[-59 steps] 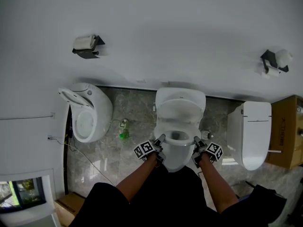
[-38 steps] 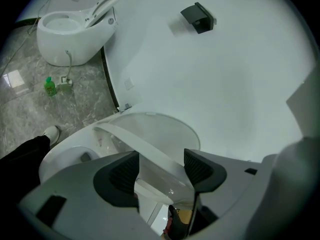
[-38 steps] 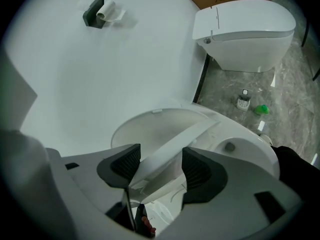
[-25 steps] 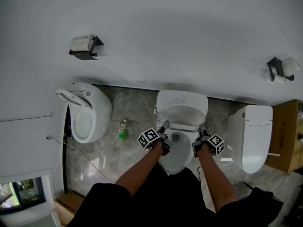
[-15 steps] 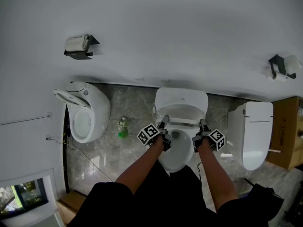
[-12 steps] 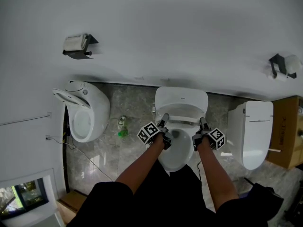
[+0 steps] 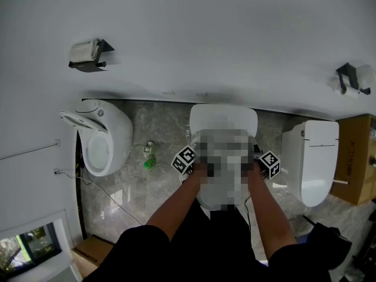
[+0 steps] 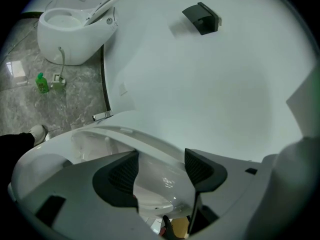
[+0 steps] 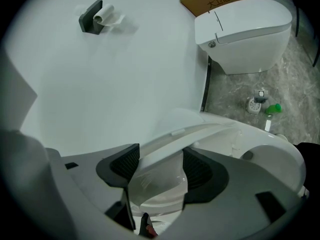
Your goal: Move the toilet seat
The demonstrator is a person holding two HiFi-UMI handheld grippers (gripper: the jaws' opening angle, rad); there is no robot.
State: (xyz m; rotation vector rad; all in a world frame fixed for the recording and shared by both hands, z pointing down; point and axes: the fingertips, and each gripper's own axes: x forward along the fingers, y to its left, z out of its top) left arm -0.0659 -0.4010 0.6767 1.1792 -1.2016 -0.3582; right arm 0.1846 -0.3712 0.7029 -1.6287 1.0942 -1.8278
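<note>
Smooth white wall rises close behind; marbled grey floor lies free on both sides of your glossy toilet; only the gripper views show the curved seat, tilted partway up; your left gripper and right gripper each clamp its rim from one side, ribbed jaws spread wide.
</note>
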